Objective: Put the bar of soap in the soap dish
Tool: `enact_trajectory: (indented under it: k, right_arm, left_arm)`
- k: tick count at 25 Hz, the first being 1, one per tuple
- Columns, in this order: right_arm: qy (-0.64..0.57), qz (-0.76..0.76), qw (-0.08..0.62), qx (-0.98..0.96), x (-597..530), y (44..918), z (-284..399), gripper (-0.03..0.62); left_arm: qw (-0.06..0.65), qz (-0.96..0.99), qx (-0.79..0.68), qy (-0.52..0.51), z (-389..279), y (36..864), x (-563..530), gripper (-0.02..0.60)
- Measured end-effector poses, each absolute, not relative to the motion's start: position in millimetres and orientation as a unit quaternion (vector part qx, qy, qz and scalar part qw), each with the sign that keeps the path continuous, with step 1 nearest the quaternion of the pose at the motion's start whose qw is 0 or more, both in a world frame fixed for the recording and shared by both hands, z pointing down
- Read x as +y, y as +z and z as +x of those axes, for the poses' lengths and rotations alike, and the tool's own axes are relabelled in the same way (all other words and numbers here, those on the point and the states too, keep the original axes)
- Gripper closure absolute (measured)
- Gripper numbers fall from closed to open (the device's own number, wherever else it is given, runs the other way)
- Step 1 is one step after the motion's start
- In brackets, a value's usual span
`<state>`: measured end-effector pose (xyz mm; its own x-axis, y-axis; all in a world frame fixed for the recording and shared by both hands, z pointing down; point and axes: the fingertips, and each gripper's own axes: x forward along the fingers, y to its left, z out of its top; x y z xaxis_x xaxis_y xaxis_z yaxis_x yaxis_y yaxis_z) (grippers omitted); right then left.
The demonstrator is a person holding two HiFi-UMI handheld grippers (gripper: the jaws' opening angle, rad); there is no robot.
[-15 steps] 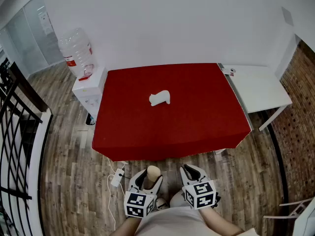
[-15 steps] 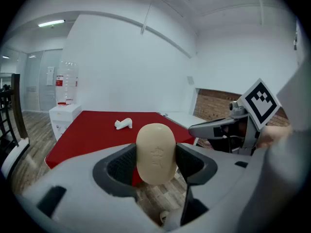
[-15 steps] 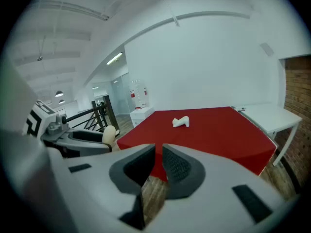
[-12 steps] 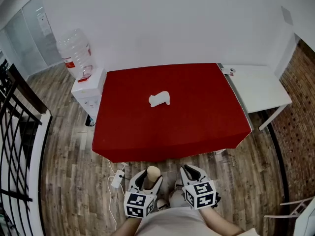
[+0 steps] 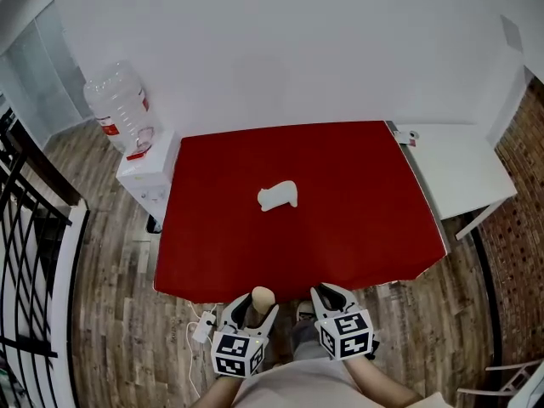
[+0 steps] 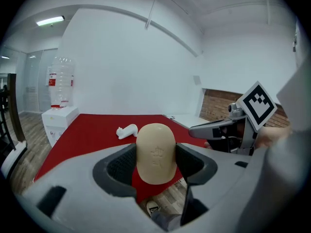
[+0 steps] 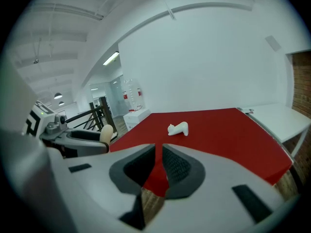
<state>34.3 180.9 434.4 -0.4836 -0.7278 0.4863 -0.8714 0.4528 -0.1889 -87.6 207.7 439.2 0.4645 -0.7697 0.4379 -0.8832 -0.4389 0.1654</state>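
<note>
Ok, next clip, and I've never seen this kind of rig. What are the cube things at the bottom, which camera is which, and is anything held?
There is no robot here. A person holds a hand-operated two-jaw gripper in each hand, and the marker cubes are part of those grippers. The head view comes from a camera on the person's head, looking down. The other two views come from cameras riding on each gripper, looking along its jaws.

The left gripper grips a beige bar of soap between its pads. The right gripper holds nothing, and its jaws are close together. Ahead is a red table with one thing on it, the white soap dish. Both grippers are short of the table's near edge.
</note>
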Motion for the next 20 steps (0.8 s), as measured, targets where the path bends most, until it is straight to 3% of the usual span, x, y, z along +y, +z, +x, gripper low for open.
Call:
enact_trajectory:
  k: [10,20]
  right_arm:
    - [0.198,0.45,0.179,-0.852,28,421,52,0.549]
    - [0.218,0.451,0.177,-0.847,-31,422,48,0.549]
  left_arm:
    - [0.178,0.822,-0.521,0.143,-72,423,62,0.322]
    - [0.186,0.826,-0.511,0.148,-70,422,1,0.322]
